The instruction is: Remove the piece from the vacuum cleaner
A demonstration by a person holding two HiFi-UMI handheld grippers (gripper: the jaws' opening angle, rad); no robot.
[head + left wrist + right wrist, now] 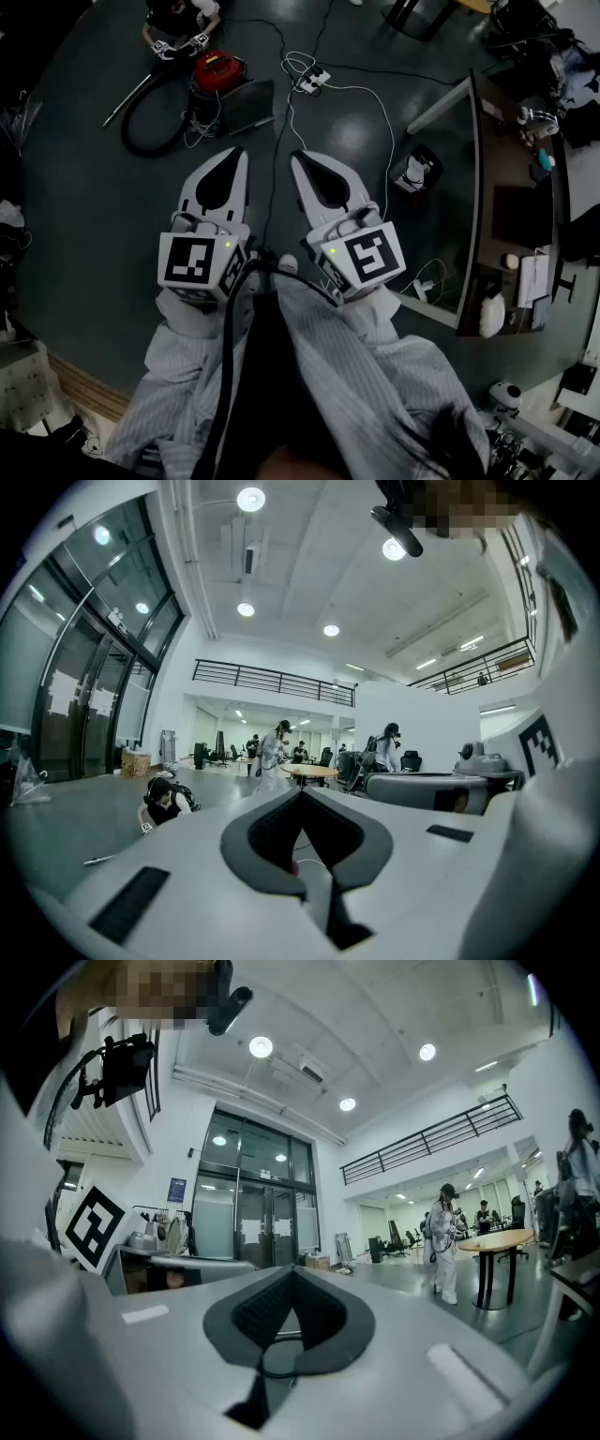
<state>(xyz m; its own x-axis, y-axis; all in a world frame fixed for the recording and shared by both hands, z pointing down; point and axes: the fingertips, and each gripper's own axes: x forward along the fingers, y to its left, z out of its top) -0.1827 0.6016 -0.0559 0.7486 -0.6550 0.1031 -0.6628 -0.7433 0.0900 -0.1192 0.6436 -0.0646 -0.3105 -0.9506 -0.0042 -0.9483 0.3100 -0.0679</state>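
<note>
The vacuum cleaner [217, 70] is a small red canister on the dark floor, far ahead at the upper left, with a black hose [141, 131] looping to its left and a thin wand [127, 101]. Both grippers hang side by side in the air, well short of it. My left gripper [234, 152] is shut with nothing in it, and so is my right gripper [298, 156]. In the left gripper view the shut jaws [302, 794] point across the hall; the right gripper view shows its jaws [292, 1272] closed and empty too.
A crouching person [178, 23] is beside the vacuum, also in the left gripper view [164, 803]. A white power strip [312, 80] and cables trail over the floor. A desk [497, 216] stands at the right, a small bin [417, 169] next to it. A round table [497, 1241] and people stand farther off.
</note>
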